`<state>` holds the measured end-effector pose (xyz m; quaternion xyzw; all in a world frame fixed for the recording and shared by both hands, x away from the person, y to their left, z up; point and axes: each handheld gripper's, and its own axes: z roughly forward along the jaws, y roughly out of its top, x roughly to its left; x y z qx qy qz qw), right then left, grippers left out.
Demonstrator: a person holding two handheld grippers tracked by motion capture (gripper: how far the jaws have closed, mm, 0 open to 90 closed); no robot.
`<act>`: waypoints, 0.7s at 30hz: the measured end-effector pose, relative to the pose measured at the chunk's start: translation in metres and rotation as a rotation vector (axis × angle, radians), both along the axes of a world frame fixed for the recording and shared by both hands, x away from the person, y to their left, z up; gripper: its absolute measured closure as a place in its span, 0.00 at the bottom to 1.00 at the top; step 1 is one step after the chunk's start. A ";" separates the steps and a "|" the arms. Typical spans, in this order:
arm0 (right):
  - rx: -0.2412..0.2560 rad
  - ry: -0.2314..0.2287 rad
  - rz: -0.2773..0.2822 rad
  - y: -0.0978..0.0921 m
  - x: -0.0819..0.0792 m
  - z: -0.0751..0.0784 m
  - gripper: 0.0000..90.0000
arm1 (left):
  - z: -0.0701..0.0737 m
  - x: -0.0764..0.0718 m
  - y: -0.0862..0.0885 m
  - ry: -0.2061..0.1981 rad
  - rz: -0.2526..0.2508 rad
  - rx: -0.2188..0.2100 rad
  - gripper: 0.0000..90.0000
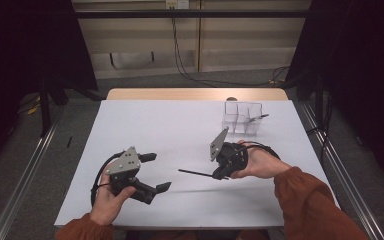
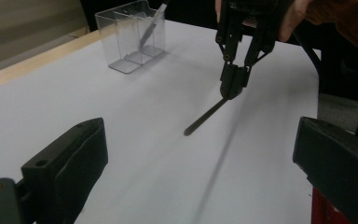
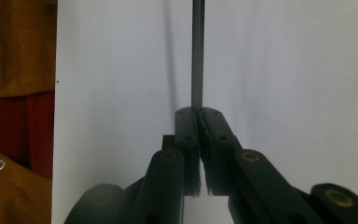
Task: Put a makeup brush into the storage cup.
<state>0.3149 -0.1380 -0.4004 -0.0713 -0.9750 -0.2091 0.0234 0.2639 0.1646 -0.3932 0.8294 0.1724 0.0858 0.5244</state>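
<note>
Nearest the person, the left gripper (image 1: 152, 172) hovers low over the white table (image 1: 180, 130) with its jaws wide apart and nothing between them; in its own view only the two jaw tips show, cut off by the bottom corners. Beyond it and to the right, the right gripper (image 1: 219, 174) has its jaws pressed together on one end of a thin dark rod (image 1: 195, 173), which sticks out leftward, level and just above the tabletop. In the right gripper view the rod (image 3: 197, 56) runs straight up out of the frame, so its far end is cut off there; what kind of tool it is cannot be made out. Farther back stands a clear plastic organiser (image 1: 243, 118) with several compartments; a slim silvery utensil (image 1: 256, 119) leans in one of them, its tip too small to identify. Past the table's wooden far edge lie grey floor, trailing cables and a pale wall, with dark curtains at both sides.
</note>
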 end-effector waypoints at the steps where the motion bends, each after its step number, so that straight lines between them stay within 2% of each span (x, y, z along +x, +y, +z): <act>1: 0.000 0.000 0.001 0.000 -0.001 -0.001 0.96 | 0.001 0.001 -0.001 0.000 -0.005 0.010 0.03; 8: -0.011 0.003 0.017 0.004 -0.002 -0.003 0.96 | 0.003 0.005 -0.010 0.020 -0.033 0.049 0.03; 13: -0.017 0.003 0.021 0.006 -0.002 -0.004 0.96 | 0.001 0.007 -0.017 0.028 -0.069 0.122 0.03; 21: -0.032 0.007 0.037 0.010 -0.001 -0.004 0.96 | 0.005 0.012 -0.027 0.072 -0.108 0.210 0.04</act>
